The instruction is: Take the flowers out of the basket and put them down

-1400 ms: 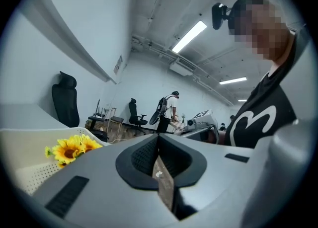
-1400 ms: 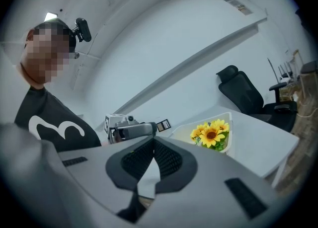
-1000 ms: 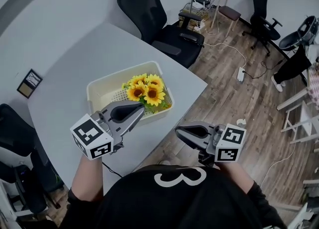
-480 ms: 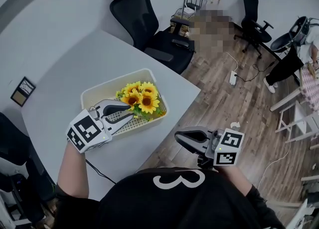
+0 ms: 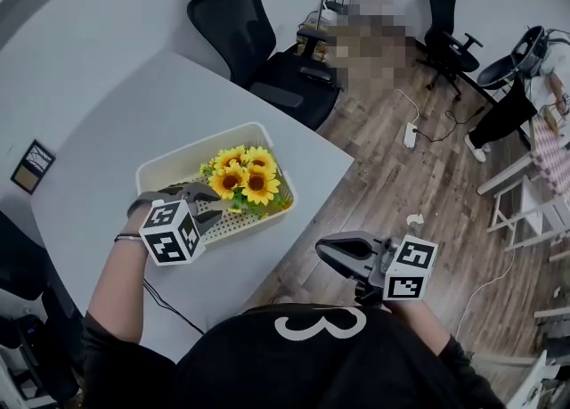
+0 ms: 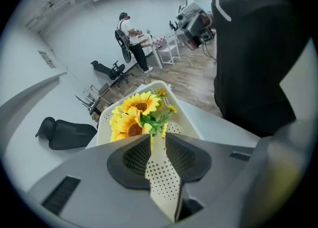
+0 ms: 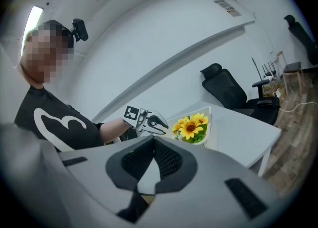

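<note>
Just opening, left gripper (image 6: 158,135) jaws, nothing between

One cream basket (image 5: 167,169) on one grey surface (image 5: 125,104), holding one bunch of sunflowers (image 5: 245,180) with at least four blooms. Two tools: the left tool (image 5: 226,203) at nine o'clock, the right tool (image 5: 323,248) at five. Black office chairs (image 5: 230,8) — at least three, from twelve to two o'clock.

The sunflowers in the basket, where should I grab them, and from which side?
Probably the green foliage under the sunflowers, not the petals. Come in low from the empty half of the basket, left of the bunch in the head view: the blooms face up and hide the stems, so a straight-down grab would likely crush them.
</note>
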